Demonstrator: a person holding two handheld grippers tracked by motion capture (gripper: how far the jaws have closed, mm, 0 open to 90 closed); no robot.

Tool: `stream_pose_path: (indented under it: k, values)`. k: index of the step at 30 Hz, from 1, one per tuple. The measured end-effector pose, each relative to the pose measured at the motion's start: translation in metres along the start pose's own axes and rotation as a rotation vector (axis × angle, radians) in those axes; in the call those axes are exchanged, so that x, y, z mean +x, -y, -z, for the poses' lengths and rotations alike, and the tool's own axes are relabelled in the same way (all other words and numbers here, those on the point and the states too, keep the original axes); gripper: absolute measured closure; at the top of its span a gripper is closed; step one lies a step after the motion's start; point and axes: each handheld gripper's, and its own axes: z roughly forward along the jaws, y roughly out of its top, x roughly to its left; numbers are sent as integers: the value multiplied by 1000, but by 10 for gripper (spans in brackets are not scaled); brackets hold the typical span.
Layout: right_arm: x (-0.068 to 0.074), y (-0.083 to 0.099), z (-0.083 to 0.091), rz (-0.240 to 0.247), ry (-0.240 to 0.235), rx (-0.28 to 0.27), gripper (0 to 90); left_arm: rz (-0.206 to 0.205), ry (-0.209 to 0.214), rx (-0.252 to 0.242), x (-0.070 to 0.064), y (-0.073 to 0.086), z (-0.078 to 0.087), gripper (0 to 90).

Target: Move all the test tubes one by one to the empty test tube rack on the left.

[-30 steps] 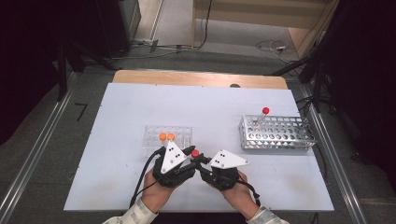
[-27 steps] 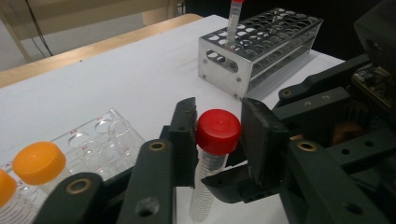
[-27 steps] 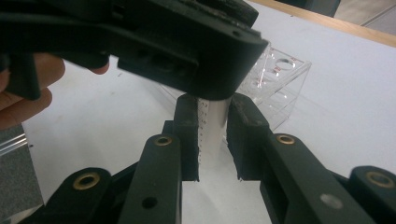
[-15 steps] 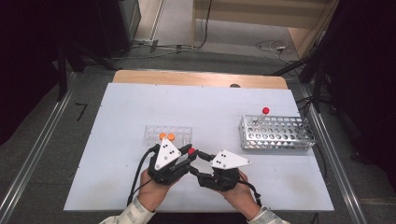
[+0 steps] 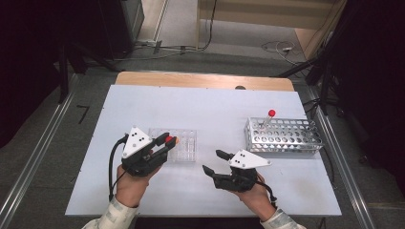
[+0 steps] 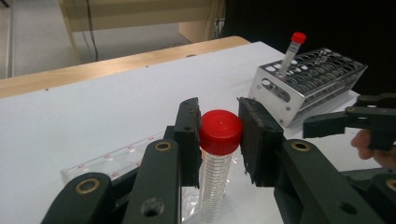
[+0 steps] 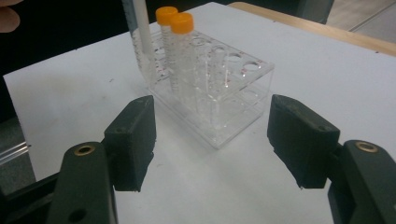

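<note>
White worktop (image 5: pixel 215 105), lower left: red-capped tube (image 6: pixel 218 154) is pinched at the cap by left hand-held gripper (image 6: pixel 219 140), beside clear rack (image 5: pixel 184 145). Right hand-held gripper (image 7: pixel 212 140) is spread, empty. Slippage judged possible, grip being cap-only.

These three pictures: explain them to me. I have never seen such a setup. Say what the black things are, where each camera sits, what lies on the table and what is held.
A person sits at a white table holding a hand-worked two-jaw tool in each hand. The high view looks down from above; each of the other two cameras rides on one tool and looks along its black jaws.

On the table stand a clear plastic rack with two orange-capped tubes and a metal rack with one red-capped tube leaning in it.

The left tool is shut on a second red-capped tube, held upright. The right tool is open and holds nothing; it points toward the clear rack.
</note>
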Motion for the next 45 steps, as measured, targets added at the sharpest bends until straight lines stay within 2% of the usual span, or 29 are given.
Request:
stream_pose_path:
  k: [4, 8, 9, 10, 15, 17, 18, 22, 29, 34, 41, 45]
  values:
    - [-5, 0, 5, -2, 17, -5, 315, 8, -19, -11, 5, -2, 3, 702]
    - [-12, 1, 10, -13, 36, -12, 316, 17, -65, -35, 14, -4, 7, 702]
    - [-13, 1, 12, -17, 42, -14, 316, 17, -65, -35, 14, -4, 7, 702]
    - [-15, 1, 14, -21, 47, -16, 317, 15, -86, -41, 17, -4, 7, 702]
    - [-23, 2, 22, -33, 72, -30, 322, 27, -110, -52, 24, -5, 7, 702]
    - [-27, 3, 25, -39, 83, -33, 324, 25, -118, -53, 25, -5, 7, 702]
    - [-28, 3, 26, -40, 88, -35, 325, 11, -137, -59, 25, -7, 8, 702]
    - [-33, 4, 29, -47, 100, -41, 325, 18, -143, -78, 27, -9, 9, 702]
    - [-36, 4, 30, -57, 114, -38, 288, -4, -163, -65, 27, -4, 0, 702]
    - [-39, 5, 28, -67, 123, -26, 233, 2, -173, -59, 29, 0, -3, 702]
    - [-42, 5, 28, -77, 129, -25, 217, 2, -177, -57, 28, 8, -8, 701]
    - [-42, 5, 28, -76, 131, -24, 218, 0, -185, -17, 28, 21, -16, 701]
